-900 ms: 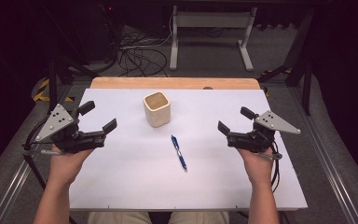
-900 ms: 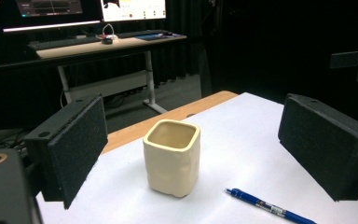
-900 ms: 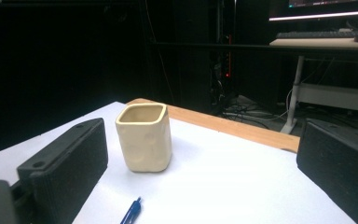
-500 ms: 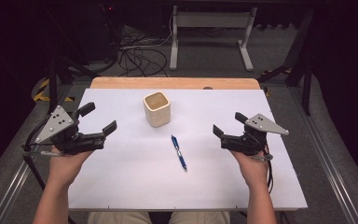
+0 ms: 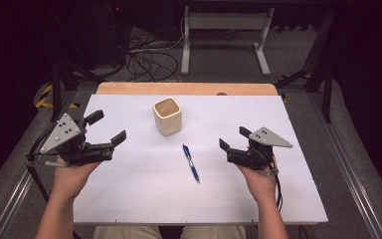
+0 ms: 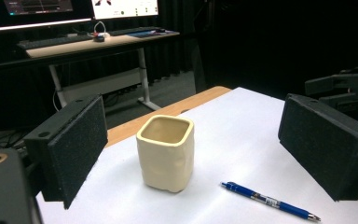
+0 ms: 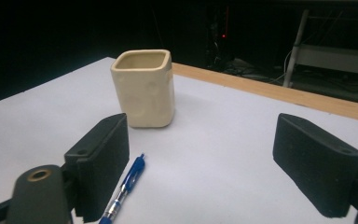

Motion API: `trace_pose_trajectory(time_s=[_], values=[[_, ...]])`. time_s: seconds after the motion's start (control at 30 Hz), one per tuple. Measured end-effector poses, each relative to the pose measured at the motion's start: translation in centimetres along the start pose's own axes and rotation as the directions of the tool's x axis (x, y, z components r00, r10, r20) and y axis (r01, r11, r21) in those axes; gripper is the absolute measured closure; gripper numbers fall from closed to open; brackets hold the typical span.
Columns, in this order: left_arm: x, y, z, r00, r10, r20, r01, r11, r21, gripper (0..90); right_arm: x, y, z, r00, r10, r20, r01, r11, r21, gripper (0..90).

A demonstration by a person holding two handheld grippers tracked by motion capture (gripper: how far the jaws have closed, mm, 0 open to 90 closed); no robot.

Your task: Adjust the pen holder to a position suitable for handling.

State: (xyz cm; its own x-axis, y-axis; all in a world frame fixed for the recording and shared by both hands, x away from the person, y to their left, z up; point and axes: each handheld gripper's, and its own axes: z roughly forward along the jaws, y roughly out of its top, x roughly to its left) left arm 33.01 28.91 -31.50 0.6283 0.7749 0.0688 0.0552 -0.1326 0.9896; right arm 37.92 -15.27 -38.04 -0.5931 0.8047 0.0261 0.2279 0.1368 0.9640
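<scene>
The left gripper [image 5: 112,128] is held above the left side of the white table [image 5: 129,199], its jaws spread wide and clamped on nothing. The right gripper [image 5: 232,138] is held over the right side, its jaws likewise apart and empty. Between the two, a blue pen [image 5: 191,163] is laid flat on the table, nearer the right gripper. A cream square cup [image 5: 167,116] is stood upright behind the pen, apart from it, with its mouth open upward.

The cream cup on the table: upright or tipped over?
Upright. The cream cup stands on its base with its square mouth facing up; the pen lies apart.
</scene>
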Motion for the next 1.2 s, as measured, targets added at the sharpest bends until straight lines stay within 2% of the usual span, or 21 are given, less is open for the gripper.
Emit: trace_pose_trajectory(time_s=[0.57, 0.7, 1.2], values=[[-0.1, -0.1, 0.1, 1.0, 0.007, 0.006, -0.007, 1.0, 0.006, 9.0, 2.1, -1.7, 1.4, 0.9999, -0.009, -0.013, 0.01, 0.999, 0.034, 24.6], [-0.2, -0.1, 0.2, 0.9999, 0.009, 0.009, -0.009, 0.9999, 0.005, 9.1, 2.5, -2.0, 1.7, 0.9998, -0.017, 0.004, 0.017, 0.999, 0.05, 24.6], [-0.1, -0.3, 0.3, 1.0, 0.003, 0.005, -0.003, 0.9999, 0.014, 9.2, 4.2, -3.7, 2.9, 0.9999, -0.013, 0.011, 0.012, 0.994, 0.107, 24.6]])
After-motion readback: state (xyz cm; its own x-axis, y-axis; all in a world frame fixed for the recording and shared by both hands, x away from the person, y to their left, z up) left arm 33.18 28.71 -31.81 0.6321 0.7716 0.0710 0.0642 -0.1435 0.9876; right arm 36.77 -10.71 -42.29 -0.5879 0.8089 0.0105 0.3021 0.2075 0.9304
